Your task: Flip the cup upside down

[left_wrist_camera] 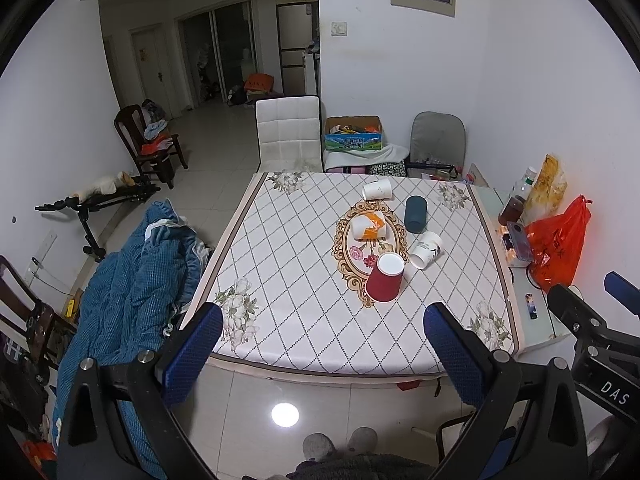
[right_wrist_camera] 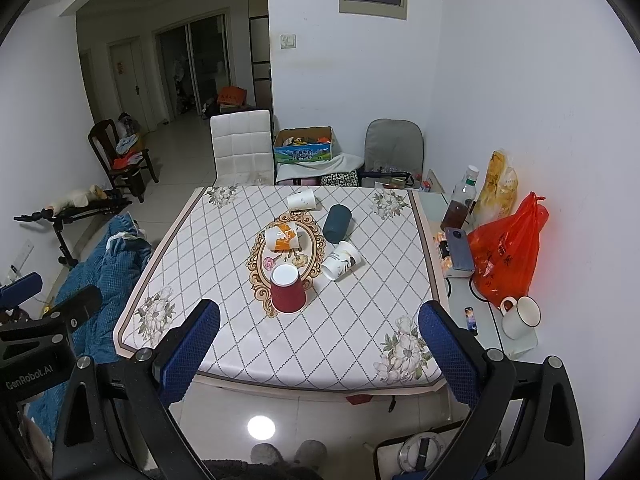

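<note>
Red cup: stands near the front of the cluster on the table, wide mouth down and white base up — already inverted, as far as both views show.
Orange-and-white cup: lies on its side in the oval medallion at the table's middle; not yet flipped.
White printed cup: on its side just right of the red one, mouth toward the near edge; not yet flipped.
Dark teal cup: farther back and to the right; it looks closed end up, though I cannot tell for certain.
Plain white cup: on its side at the far end of the cluster.
Left gripper: jaws wide, nothing between them, held back from the near table edge and well apart from every cup.
Right gripper: jaws wide and holding nothing, also short of the table.
Progress: judging by how the cups lie, one or perhaps two are done — three lying cups are left, and no grasp is under way.
</note>
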Action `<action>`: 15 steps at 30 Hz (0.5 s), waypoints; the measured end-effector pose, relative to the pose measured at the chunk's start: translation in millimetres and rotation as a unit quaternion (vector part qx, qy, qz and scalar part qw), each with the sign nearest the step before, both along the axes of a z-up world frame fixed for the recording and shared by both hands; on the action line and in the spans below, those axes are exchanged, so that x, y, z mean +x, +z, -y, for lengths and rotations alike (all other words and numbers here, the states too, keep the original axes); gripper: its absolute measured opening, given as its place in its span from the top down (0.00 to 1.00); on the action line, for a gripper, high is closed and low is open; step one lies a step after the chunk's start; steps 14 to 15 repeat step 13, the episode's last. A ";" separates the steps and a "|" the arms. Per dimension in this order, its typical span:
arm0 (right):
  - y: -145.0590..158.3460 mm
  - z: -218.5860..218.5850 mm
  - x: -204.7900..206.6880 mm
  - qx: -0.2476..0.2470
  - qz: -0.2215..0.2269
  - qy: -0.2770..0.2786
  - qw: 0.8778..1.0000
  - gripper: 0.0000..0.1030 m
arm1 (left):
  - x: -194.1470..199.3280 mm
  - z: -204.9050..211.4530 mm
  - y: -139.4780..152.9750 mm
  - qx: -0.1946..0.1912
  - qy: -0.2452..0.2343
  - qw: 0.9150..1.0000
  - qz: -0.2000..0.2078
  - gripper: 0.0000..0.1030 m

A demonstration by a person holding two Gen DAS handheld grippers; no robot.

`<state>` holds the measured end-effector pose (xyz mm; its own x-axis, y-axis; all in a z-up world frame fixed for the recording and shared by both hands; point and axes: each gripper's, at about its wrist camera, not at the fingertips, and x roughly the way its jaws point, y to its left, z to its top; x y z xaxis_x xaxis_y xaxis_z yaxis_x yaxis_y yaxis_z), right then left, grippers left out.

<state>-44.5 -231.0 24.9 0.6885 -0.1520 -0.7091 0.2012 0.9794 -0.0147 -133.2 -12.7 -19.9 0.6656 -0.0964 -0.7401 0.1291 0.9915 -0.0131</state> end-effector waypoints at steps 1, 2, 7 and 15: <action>-0.5 0.1 -0.8 0.000 -0.001 0.001 1.000 0.02 | -1.1 0.1 -0.9 0.000 0.000 1.000 0.000 0.00; -1.3 0.3 -1.8 0.001 -0.001 0.002 1.000 0.02 | -1.3 0.1 -1.0 0.000 0.001 1.000 -0.001 0.00; -3.2 0.0 -4.1 0.003 -0.001 0.005 1.000 0.02 | -4.5 1.0 -3.6 0.001 0.008 1.000 -0.001 0.00; -7.0 0.9 -4.2 0.006 -0.002 0.012 1.000 0.02 | -5.2 2.5 -2.0 0.003 0.010 1.000 0.002 0.00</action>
